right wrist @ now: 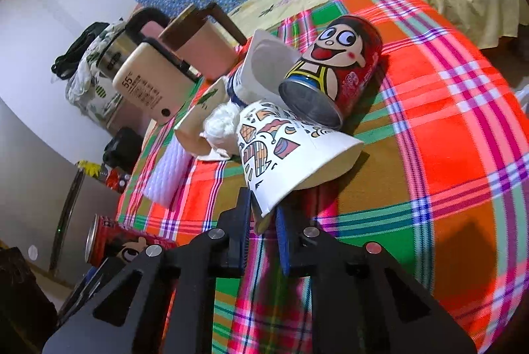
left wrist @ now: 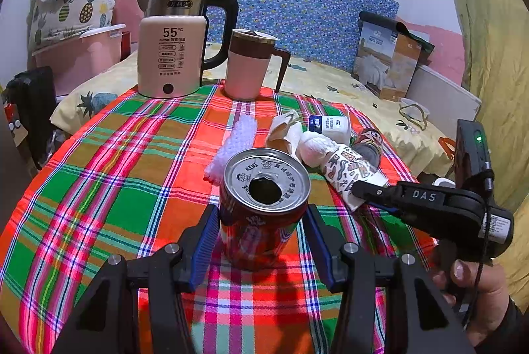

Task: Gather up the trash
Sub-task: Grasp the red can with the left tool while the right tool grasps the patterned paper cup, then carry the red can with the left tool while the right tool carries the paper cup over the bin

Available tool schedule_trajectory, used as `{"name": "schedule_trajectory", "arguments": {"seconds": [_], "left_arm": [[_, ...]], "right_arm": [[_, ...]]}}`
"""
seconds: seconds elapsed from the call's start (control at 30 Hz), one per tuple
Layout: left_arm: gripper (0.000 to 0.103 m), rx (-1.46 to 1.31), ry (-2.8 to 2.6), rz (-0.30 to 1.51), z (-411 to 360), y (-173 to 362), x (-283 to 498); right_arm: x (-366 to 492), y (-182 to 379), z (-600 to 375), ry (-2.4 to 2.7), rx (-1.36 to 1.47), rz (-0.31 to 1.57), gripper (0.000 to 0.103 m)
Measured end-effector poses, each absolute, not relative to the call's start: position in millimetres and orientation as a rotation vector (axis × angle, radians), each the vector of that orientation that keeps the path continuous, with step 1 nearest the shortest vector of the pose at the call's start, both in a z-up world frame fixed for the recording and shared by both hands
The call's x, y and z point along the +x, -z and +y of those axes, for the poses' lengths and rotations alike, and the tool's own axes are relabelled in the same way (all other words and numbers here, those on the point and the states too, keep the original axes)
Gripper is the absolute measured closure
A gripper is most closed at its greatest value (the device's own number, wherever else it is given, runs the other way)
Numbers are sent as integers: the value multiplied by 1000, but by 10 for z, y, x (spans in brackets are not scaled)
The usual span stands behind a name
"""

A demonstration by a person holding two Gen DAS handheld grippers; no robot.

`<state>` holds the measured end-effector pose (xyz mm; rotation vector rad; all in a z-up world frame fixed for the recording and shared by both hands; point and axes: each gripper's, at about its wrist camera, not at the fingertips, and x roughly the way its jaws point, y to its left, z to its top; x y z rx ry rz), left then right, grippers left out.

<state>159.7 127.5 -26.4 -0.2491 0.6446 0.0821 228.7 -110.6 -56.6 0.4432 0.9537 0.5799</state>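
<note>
**Gripping two pieces of trash on the plaid tablecloth**

Holding an upright red drink can (left wrist: pixel 263 208) between the blue pads of my left gripper (left wrist: pixel 263 231), I have both pads against its sides; its opened top faces the left wrist camera. Ahead of these jaws lies the remaining litter: a white knitted strip (left wrist: pixel 231 149), a crumpled paper cup (left wrist: pixel 284 136), a wad of tissue (left wrist: pixel 315 147) and a small white-and-blue carton (left wrist: pixel 330 124). Farther ahead stand an electric kettle (left wrist: pixel 172 53) and a pink lidded mug (left wrist: pixel 249 66).

My right gripper (right wrist: pixel 264 221) is clenched on the flattened rim of a patterned paper cup (right wrist: pixel 284 152), which lies on its side and extends forward from the jaws. Just beyond that cup, touching it, lies a second red can (right wrist: pixel 334 69) printed with a cartoon face. A hand (left wrist: pixel 476 291) grips the right tool's handle. The plaid tablecloth (right wrist: pixel 446 122) covers the table beneath everything.
</note>
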Motion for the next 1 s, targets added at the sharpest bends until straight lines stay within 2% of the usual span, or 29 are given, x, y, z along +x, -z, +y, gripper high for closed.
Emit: {"name": "schedule_trajectory", "arguments": {"seconds": [0.07, 1.0], "left_arm": [[51, -245, -81, 647, 1250, 259, 1585], [51, -165, 65, 695, 341, 171, 1058]], "right_arm": [[2244, 526, -1118, -581, 421, 938, 91], [1391, 225, -1799, -525, 276, 852, 91]]}}
